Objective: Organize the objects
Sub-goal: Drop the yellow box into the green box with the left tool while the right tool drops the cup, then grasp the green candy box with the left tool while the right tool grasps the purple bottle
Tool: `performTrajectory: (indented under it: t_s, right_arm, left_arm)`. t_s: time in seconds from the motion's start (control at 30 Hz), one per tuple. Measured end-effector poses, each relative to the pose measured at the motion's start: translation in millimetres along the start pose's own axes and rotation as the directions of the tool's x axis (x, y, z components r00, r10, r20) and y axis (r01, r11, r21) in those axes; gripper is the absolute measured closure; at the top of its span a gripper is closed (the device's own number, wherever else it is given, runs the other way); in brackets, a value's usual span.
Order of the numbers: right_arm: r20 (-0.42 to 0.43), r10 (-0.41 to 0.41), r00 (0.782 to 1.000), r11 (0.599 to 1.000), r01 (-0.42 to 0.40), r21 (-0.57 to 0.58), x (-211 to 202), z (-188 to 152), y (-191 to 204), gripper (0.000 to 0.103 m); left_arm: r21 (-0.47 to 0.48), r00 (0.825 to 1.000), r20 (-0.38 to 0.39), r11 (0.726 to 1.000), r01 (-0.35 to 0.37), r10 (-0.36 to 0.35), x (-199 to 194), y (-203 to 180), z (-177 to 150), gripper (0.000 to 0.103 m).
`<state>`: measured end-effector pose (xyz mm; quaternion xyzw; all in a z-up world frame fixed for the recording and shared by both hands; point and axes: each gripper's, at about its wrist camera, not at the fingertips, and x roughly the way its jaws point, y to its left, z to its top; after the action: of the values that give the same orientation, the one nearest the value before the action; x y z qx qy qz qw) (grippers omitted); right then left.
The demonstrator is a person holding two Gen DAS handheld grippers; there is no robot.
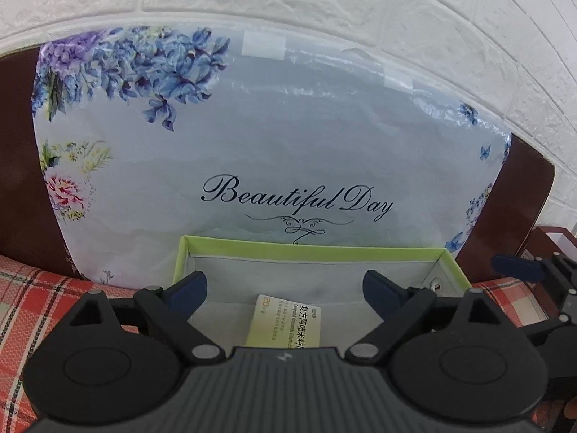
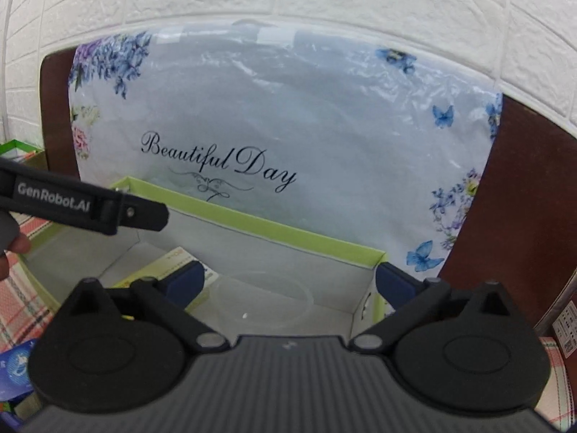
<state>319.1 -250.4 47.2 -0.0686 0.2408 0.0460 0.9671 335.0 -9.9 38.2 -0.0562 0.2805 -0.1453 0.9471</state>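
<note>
Green-rimmed box (image 1: 310,252) sits against pillow (image 1: 288,137); carton (image 1: 288,321) and clear lid (image 2: 267,299) lie inside it. Left gripper (image 1: 285,288) and right gripper (image 2: 288,285) gape above it, empty.

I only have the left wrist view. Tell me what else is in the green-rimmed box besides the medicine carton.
Observer: The right wrist view shows a clear round dish lying on the floor of the box, to the right of the carton.
Operator: Report the right tool's jaws.
Observer: The right tool is open over the box, with nothing gripped between its fingers.
Operator: Say what is beyond the box on the left.
Observer: What looks like a second green-edged box sits by the wall at the picture's left edge. Too little of it is in view to say more.
</note>
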Motion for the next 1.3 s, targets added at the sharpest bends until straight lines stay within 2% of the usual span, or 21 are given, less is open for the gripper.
performTrajectory:
  t_s: [0.1,0.23,0.27,0.3,0.37,0.5,0.6,0.67,0.83,0.87,0.97,1.1,1.2,1.3]
  right_arm:
    - [0.044,0.0,0.999,1.0,0.0,0.01,-31,12,-5,0.0]
    - [0.096,0.006,0.995,0.999,-0.01,0.031,-83,26,-7,0.0]
    - [0.096,0.006,0.995,0.999,-0.01,0.031,-83,26,-7,0.0]
    - [0.134,0.021,0.991,0.999,-0.027,0.044,-114,29,-6,0.0]
    - [0.158,0.03,0.987,0.998,-0.039,0.052,-142,30,-3,0.0]
    - [0.184,0.036,0.982,0.997,-0.049,0.065,-194,19,9,0.0]
    - [0.19,0.045,0.981,0.994,-0.062,0.085,-222,0,19,0.0]
    - [0.179,0.056,0.982,0.992,-0.075,0.104,-234,-20,25,0.0]
    - [0.096,0.092,0.991,0.974,-0.109,0.199,-239,-86,34,0.0]
    - [0.096,0.092,0.991,0.974,-0.109,0.199,-239,-86,34,0.0]
    - [-0.021,0.089,0.996,0.971,-0.082,0.225,-224,-131,42,0.0]
    - [-0.065,0.061,0.996,0.971,-0.045,0.234,-213,-150,41,0.0]
    - [-0.067,0.048,0.997,0.967,-0.03,0.254,-209,-151,35,0.002]
    - [-0.072,0.082,0.994,0.927,-0.05,0.372,-194,-155,13,0.006]
  left_arm:
    - [-0.01,0.999,0.038,1.0,-0.015,0.015,-27,-5,8,0.007]
    - [0.022,0.99,0.106,0.995,-0.099,0.097,-79,-17,18,0.004]
    - [0.025,0.987,0.127,0.994,-0.105,0.101,-93,-19,18,0.003]
    - [0.023,0.985,0.144,0.995,-0.102,0.098,-111,-20,17,0.002]
    - [0.006,0.984,0.159,0.997,-0.079,0.077,-142,-21,13,0.0]
    - [-0.012,0.989,0.11,0.995,-0.101,0.101,-188,-28,-9,0.0]
    - [0.003,0.988,0.125,0.996,-0.089,0.087,-216,-30,-41,0.0]
    - [-0.008,0.99,0.109,0.996,-0.084,0.085,-227,-28,-65,0.0]
    - [-0.097,0.997,0.023,0.993,-0.066,0.069,-227,-15,-139,0.0]
    - [-0.105,0.998,0.001,0.993,-0.061,0.061,-223,-13,-152,0.0]
    - [-0.118,0.996,-0.075,0.991,-0.065,0.056,-206,-7,-184,0.0]
    - [-0.117,0.992,-0.114,0.991,-0.068,0.055,-180,-1,-189,0.0]
    - [-0.131,0.994,-0.091,0.989,-0.074,0.062,-168,6,-186,0.0]
    - [-0.109,0.989,-0.121,0.989,-0.101,0.087,-157,9,-192,0.0]
